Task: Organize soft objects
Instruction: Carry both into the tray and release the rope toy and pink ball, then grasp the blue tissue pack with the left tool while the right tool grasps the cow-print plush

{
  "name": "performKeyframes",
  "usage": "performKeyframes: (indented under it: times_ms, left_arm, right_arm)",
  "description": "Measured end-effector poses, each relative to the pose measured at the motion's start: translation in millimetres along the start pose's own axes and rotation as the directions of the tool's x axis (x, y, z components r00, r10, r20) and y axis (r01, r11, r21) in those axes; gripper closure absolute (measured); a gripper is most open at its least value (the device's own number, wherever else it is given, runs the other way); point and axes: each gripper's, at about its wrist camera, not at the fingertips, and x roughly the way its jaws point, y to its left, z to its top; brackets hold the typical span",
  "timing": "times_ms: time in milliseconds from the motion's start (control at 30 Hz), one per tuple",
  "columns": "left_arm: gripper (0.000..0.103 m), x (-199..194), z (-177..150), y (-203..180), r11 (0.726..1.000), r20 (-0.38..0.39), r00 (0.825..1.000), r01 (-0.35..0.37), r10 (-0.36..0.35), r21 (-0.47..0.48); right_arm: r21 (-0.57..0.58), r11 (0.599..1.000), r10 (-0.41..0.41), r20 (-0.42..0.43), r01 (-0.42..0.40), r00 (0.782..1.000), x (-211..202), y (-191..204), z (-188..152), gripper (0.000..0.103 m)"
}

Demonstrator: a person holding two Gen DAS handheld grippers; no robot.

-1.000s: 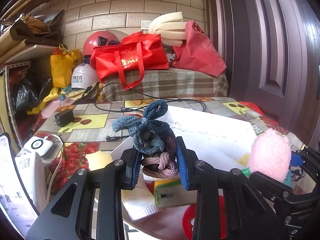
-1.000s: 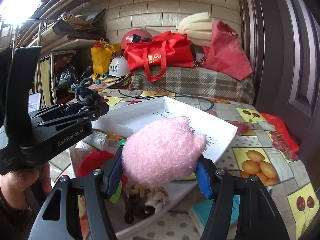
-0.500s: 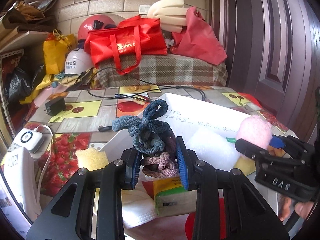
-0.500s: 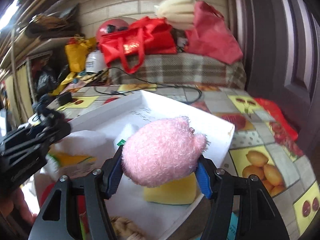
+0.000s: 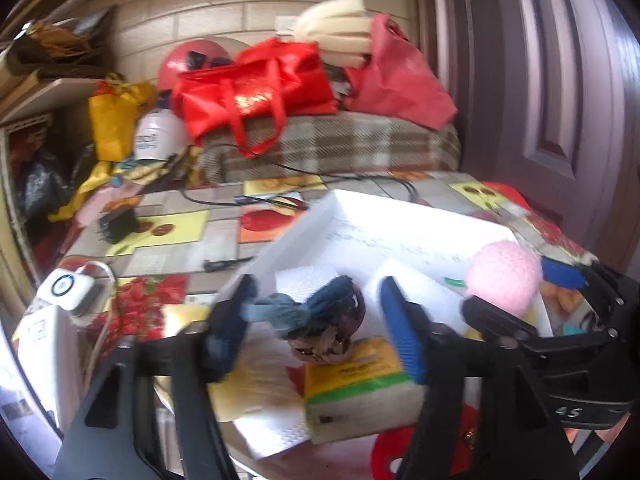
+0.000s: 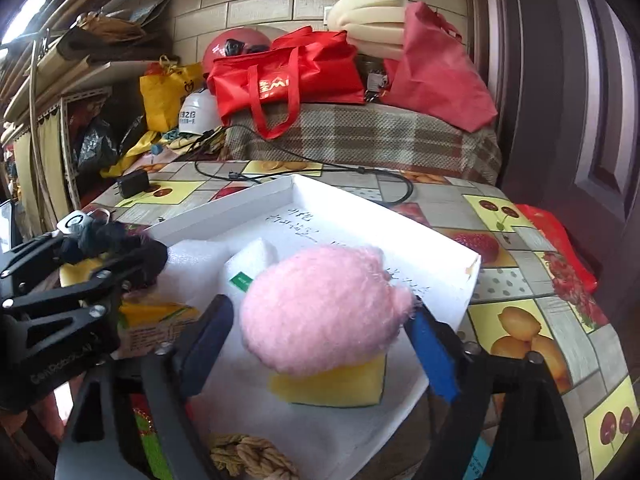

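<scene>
A bundle of hair ties (image 5: 320, 320), blue, dark purple and brown, lies low between the fingers of my left gripper (image 5: 316, 300), over the near left part of the white tray (image 5: 304, 232). The jaws are opening and neither blue pad presses on the bundle; a blue strand reaches toward the left finger. A pink plush ball (image 6: 324, 312) sits on a yellow sponge (image 6: 332, 384) in the tray (image 6: 384, 208). My right gripper (image 6: 320, 304) straddles it with its jaws opening and a gap at the left pad. The plush (image 5: 506, 276) also shows in the left wrist view.
White foam pieces (image 6: 248, 260) and a yellow-green packet (image 5: 356, 376) lie in the tray. A knotted rope (image 6: 252, 456) lies at the near edge. Red bags (image 6: 288, 76), helmets and a cable (image 6: 320, 168) crowd the back. A door (image 6: 580, 120) stands on the right.
Both grippers' jaws have spread. The hair-tie bundle has dropped lower between the left fingers. The plush, carried over the tray, now rests on the yellow sponge.
</scene>
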Motion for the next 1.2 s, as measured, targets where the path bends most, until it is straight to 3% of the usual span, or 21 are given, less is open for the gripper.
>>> performKeyframes:
  times_ms: [67, 200, 467, 567, 1033, 1200]
  left_arm:
    - [0.014, -3, 0, 7, 0.999, 0.016, 1.000, -0.009, 0.010, -0.034]
    - [0.013, -9, -1, 5, 0.999, 0.052, 0.998, -0.043, 0.045, -0.026]
    - [0.011, -18, -2, 9, 0.998, 0.094, 0.994, -0.046, 0.049, -0.041]
    - [0.000, -24, -3, 12, 0.997, 0.126, 0.991, -0.046, 0.053, -0.057]
    - [0.000, -46, -8, 10, 0.998, 0.181, 0.983, -0.022, 0.032, -0.059]
    - [0.000, -61, -15, -6, 0.999, 0.188, 0.981, 0.037, -0.037, 0.001]
  right_arm:
    - [0.032, 0.999, -0.009, 0.008, 0.009, 1.000, -1, -7, 0, 0.000]
    - [0.039, 0.999, -0.023, 0.035, 0.022, 0.999, -5, -8, 0, 0.000]
    - [0.010, 0.999, -0.051, 0.085, 0.050, 0.995, -14, 1, 0, 0.000]
    - [-0.001, 0.998, -0.060, 0.120, 0.060, 0.991, -19, 3, -1, 0.000]
    - [-0.075, 0.995, -0.052, 0.157, 0.064, 0.986, -44, 22, -13, 0.000]
    - [-0.107, 0.993, -0.029, 0.249, 0.057, 0.968, -87, 23, -33, 0.000]
